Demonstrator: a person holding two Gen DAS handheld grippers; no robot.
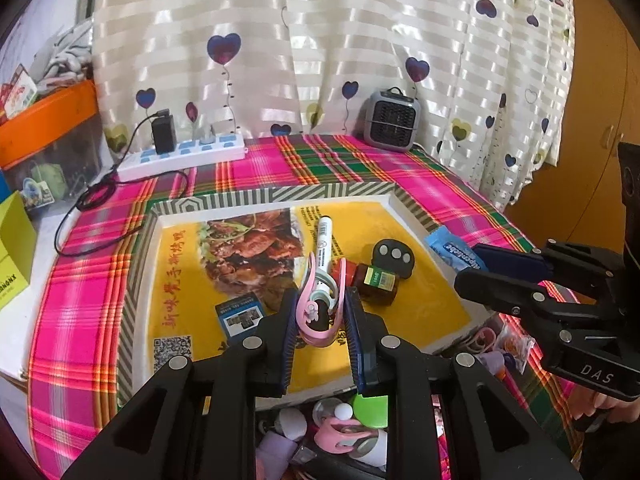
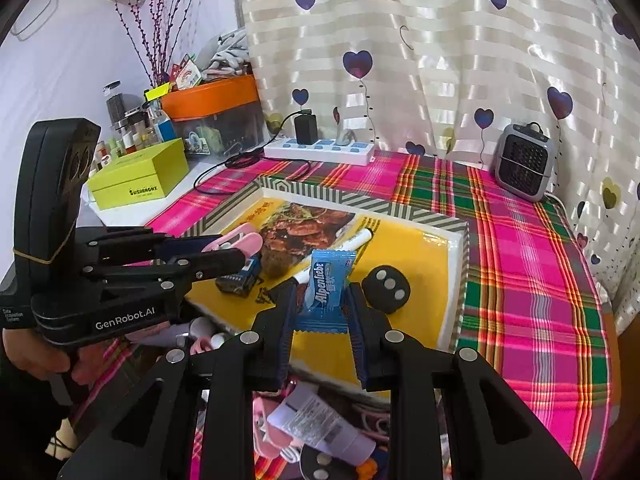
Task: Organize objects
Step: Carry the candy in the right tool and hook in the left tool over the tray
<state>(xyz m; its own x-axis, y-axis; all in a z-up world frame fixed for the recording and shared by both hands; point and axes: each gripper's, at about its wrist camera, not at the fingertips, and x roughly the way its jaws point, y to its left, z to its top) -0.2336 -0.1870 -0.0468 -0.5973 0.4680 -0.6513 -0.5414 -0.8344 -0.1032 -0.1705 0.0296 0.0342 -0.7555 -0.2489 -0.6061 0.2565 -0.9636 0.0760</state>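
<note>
My left gripper is shut on a pink hair clip, held above the front of a tray lined with a yellow food flyer. In the tray lie a white marker, a black three-button remote, a small brown bottle and a small blue box. My right gripper is shut on a blue Alpenliebe candy packet, over the tray's near right part. From the right wrist view the left gripper and its pink hair clip hover over the tray's left side.
A heap of small items lies in front of the tray on the pink plaid cloth. At the back stand a white power strip with a charger and a grey mini heater. A green box and an orange-lidded bin sit at the left.
</note>
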